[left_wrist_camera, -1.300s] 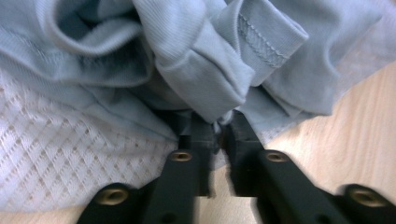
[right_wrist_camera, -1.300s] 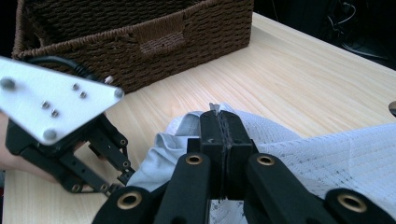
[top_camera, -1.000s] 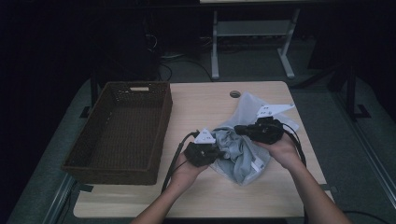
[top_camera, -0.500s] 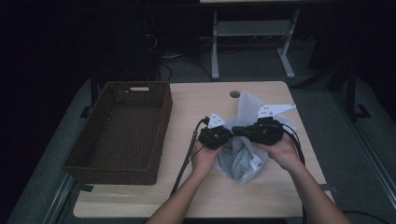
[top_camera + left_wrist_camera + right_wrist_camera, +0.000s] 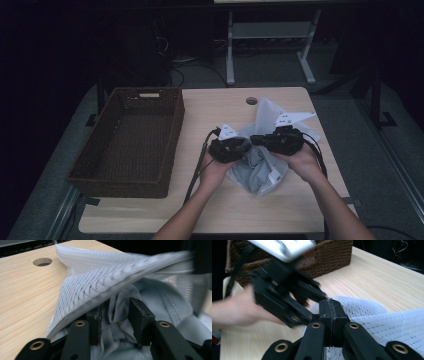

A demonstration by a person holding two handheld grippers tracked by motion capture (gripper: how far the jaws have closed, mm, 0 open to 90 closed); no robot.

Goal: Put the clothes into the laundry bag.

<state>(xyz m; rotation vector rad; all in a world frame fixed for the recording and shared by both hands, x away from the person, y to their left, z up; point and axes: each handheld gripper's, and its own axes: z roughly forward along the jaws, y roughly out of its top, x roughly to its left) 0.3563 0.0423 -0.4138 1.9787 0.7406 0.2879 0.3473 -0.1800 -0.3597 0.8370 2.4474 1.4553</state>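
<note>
High view shows a light wooden table (image 5: 210,210) with a round cable hole (image 5: 251,100) near its far edge; the room around it is dark, with a grey floor and a pale metal frame (image 5: 270,45) behind. On the left part of the table stands a dark brown woven basket (image 5: 172,145), rectangular, with a small handle cut in the far wall. A pale grey mesh bag (image 5: 257,172) of fine net fabric lies crumpled on the right part, between both hands. The left gripper (image 5: 113,322) has just been opening its jaws; folds of the bag lie between them, and the pads seem not to press on it. The right gripper (image 5: 332,315) is clenched on the hem of the bag. A small white label (image 5: 273,177) is on the bag, but its writing is too small to read.
</note>
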